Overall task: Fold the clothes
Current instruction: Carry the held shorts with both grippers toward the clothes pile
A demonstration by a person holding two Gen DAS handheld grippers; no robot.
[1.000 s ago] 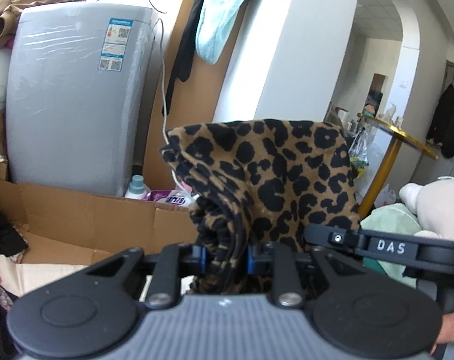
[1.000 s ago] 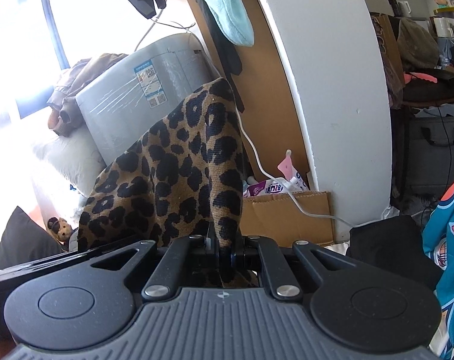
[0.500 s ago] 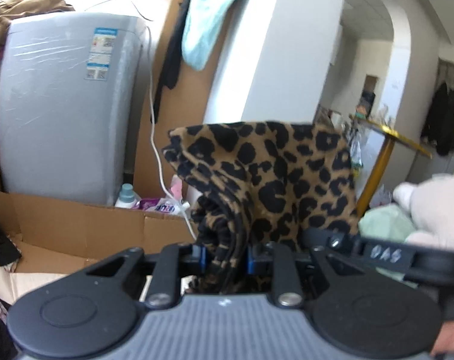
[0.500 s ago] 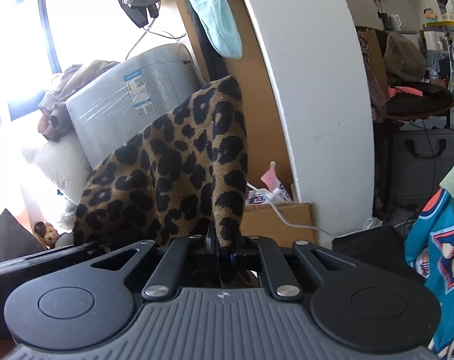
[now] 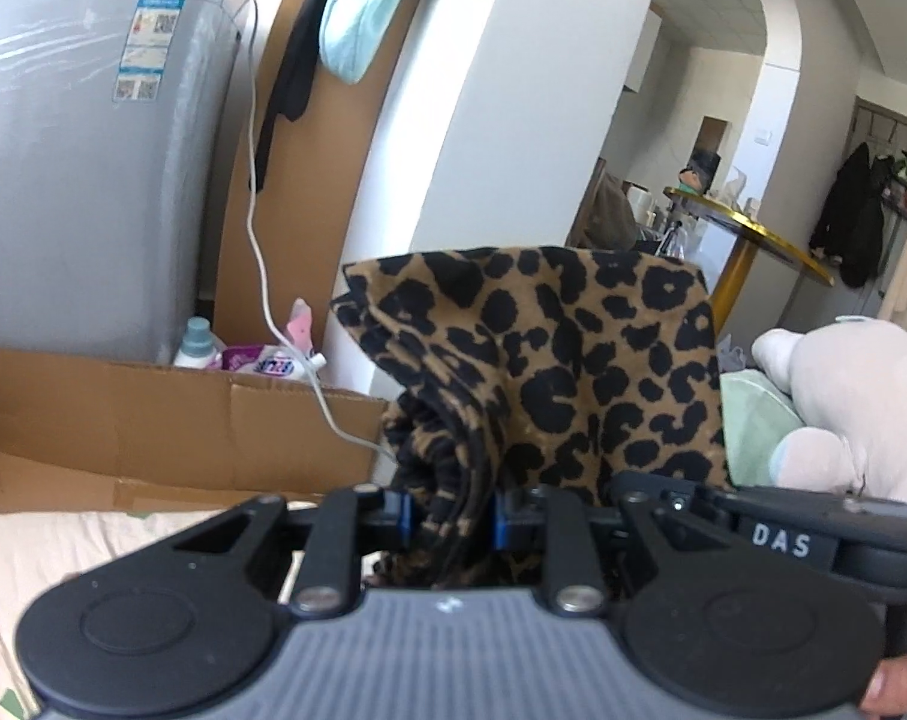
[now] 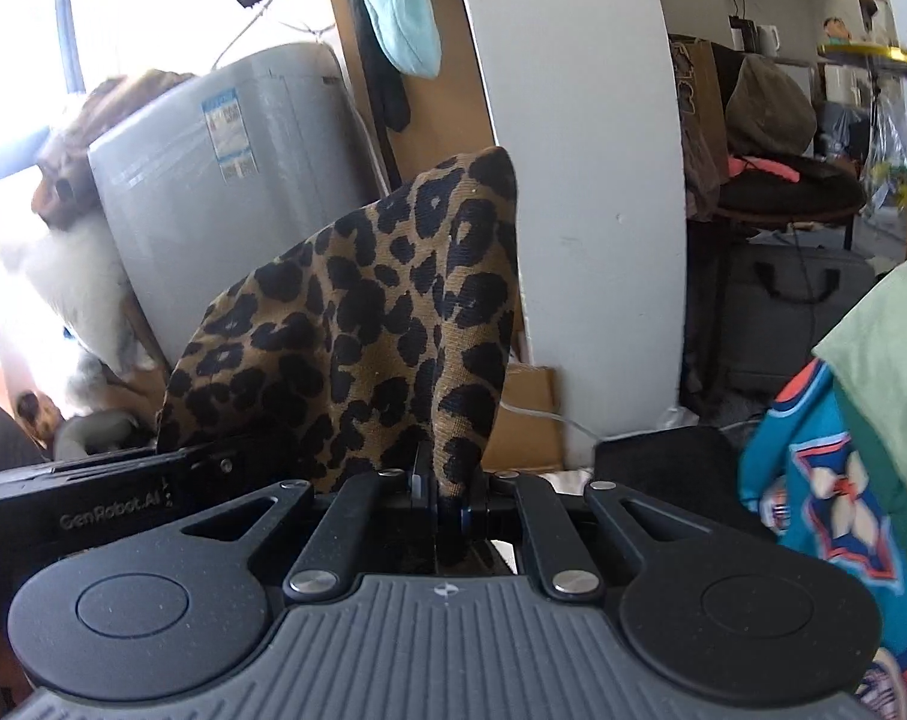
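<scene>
Cluttered laundry corner is looming at twelve o'clock while you are pinching the leopard garment [image 5: 549, 372] aloft in both claws: left claw [image 5: 450, 519] is gripping a bunched wad, right claw [image 6: 447, 501] only a thin corner (likeliest to be slipping free).
</scene>
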